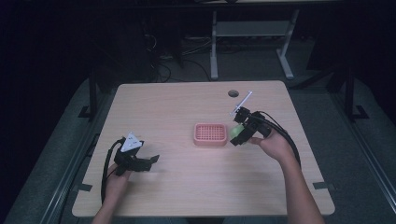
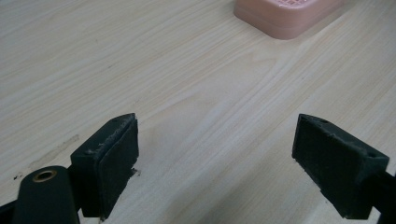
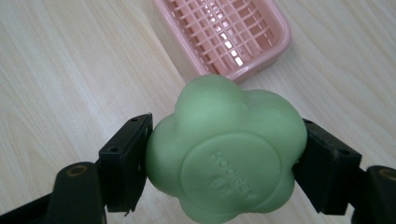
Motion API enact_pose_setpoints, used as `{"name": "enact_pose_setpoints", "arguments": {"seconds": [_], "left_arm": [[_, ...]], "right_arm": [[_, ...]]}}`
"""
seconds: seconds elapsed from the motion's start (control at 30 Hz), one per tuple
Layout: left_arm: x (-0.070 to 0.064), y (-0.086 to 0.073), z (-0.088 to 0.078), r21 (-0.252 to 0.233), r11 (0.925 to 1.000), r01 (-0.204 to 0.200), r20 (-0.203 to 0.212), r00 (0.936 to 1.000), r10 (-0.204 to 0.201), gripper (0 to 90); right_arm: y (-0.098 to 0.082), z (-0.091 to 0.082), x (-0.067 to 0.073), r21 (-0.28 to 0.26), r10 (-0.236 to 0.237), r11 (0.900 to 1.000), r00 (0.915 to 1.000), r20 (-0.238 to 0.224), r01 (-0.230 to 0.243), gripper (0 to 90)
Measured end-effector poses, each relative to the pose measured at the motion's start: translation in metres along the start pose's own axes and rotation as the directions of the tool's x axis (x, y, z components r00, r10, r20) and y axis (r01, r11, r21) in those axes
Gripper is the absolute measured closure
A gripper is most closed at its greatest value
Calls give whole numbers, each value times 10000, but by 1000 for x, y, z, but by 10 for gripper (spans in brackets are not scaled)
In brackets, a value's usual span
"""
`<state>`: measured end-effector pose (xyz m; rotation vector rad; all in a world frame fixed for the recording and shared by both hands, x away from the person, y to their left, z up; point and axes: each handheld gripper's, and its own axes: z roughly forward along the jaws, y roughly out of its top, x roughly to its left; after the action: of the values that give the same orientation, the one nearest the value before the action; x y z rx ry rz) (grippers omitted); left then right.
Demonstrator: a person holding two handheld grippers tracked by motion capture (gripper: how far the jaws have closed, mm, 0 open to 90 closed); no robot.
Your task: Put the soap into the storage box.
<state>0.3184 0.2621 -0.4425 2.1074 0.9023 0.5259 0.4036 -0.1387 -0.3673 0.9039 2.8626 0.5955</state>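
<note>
The left gripper (image 1: 140,161) hovers near the bench's (image 1: 187,196) left front, jaws wide and empty, apparently idle. Farther in, the right gripper (image 1: 237,135) clamps a green flower-shaped soap (image 3: 224,154) just beside the pink tray (image 1: 211,134) at mid-bench, likely to set it inside. The soap's embossed lettering is too faint to read.

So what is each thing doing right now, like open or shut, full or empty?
left hand-held gripper: open, holding nothing, over bare table.
right hand-held gripper: shut on the green soap.
green soap: gripped between the jaws, held up off the table, beside the dish.
pink soap dish: empty, flat on the table.
</note>
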Motion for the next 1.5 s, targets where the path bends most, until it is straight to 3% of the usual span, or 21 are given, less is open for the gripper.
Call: {"name": "enact_pose_setpoints", "arguments": {"seconds": [0.8,1.4,1.5], "left_arm": [[3,-1,1,-53,9999,117,-14,9999,-117,144],[3,1,2,-47,10000,60,6,10000,-60,144],[3,1,2,-43,10000,30,16,10000,-30,144]], "right_arm": [[32,-4,-7,-74,-109,9999,9999,-87,109,256],[69,5,-4,-3,-475,9989,9989,-49,475,256],[72,8,-6,-190,-530,9984,9985,-134,527,256]]}}
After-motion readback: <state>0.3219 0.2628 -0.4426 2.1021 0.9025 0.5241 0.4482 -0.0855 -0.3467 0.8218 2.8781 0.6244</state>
